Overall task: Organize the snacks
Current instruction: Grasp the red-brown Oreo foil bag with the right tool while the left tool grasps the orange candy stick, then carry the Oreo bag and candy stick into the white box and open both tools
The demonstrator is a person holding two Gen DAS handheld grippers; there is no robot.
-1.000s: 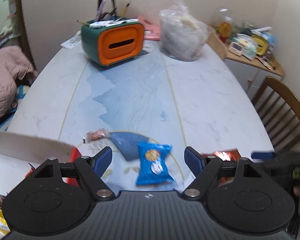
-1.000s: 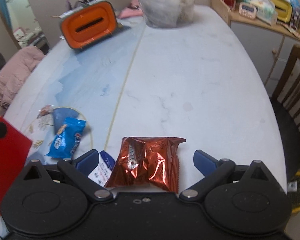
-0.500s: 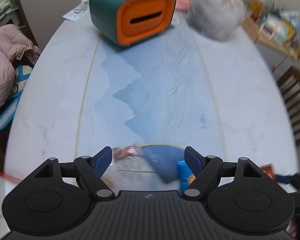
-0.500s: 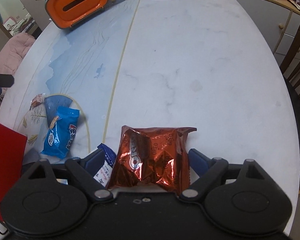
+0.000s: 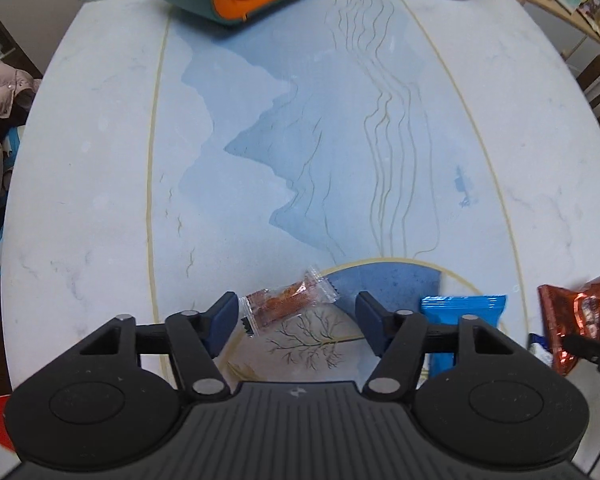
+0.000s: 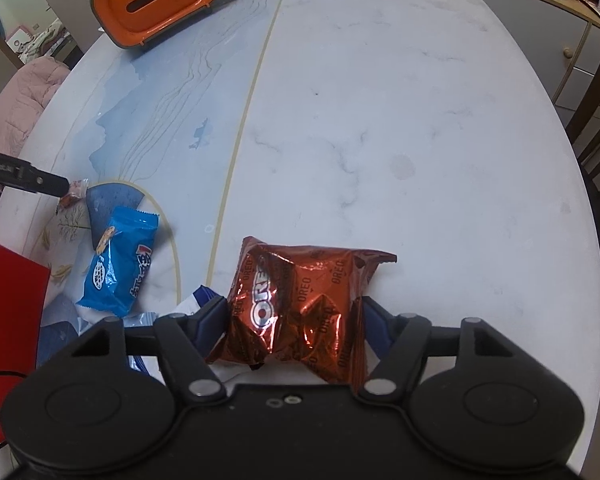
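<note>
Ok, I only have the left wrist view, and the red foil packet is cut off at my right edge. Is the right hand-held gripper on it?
Observer: Yes. In the right wrist view the right hand-held gripper has just been closing its jaws, and both pads press against the sides of the red foil packet, which is crumpled between them.
Operator: What is printed on it? I can't read it here.
Observer: OREO, large in white on a blue patch, and repeated small across the foil.
Operator: Most of the blue packet is hidden here. Does it touch the red one?
Observer: No. The blue packet lies flat to the left of it, apart, with a biscuit picture on its front.
</note>
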